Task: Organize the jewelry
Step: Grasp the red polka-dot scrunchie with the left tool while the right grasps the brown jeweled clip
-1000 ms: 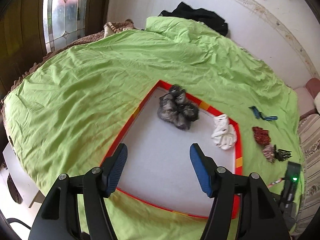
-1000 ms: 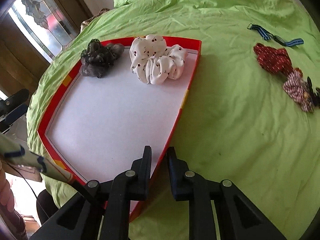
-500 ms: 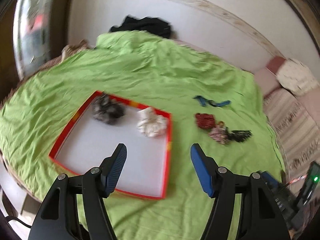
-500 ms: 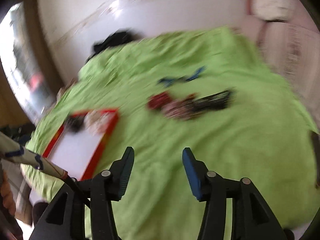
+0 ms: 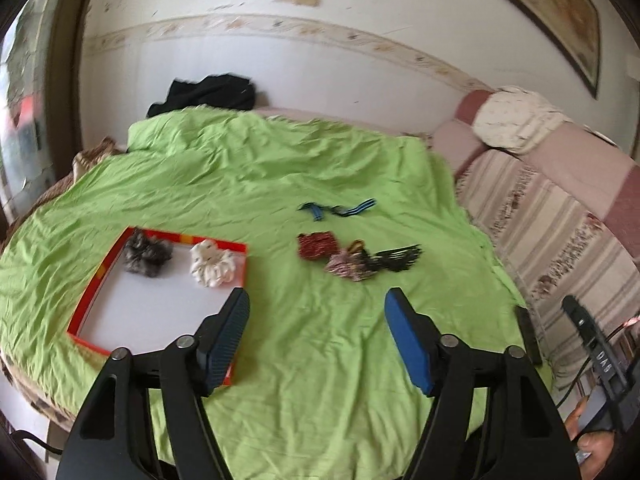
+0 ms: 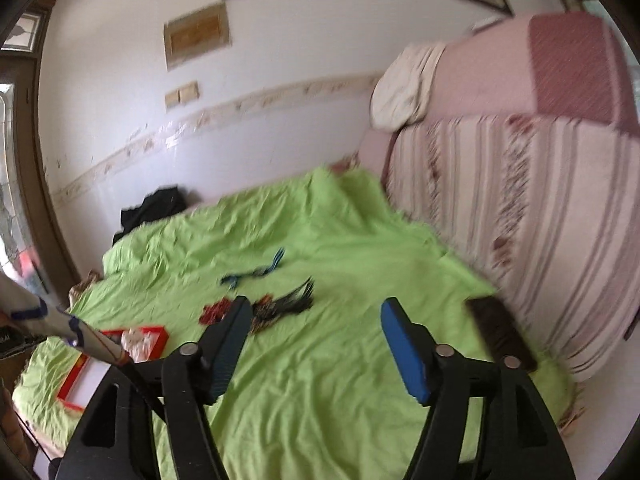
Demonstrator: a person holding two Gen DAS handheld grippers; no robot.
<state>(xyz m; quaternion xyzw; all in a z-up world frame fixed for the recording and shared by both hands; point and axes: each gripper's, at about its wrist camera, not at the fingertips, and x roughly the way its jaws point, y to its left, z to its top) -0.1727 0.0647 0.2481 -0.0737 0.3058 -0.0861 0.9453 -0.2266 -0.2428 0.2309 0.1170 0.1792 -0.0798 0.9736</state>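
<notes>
Left wrist view shows a bed under a green sheet [image 5: 320, 168] filling the frame's middle. At centre left lies a red-rimmed tray [image 5: 90, 292] holding a grey scrunchie [image 5: 146, 254] and a white scrunchie [image 5: 210, 266] side by side. Right of the tray, on the sheet, sit a red scrunchie [image 5: 316, 245], a patterned scrunchie [image 5: 346, 268], a black hair piece [image 5: 400, 258] and, above them, a blue band [image 5: 336, 210]. The left tool [image 5: 316, 320] and the right tool [image 6: 314, 322] are both opening, with nothing between their jaws.
</notes>
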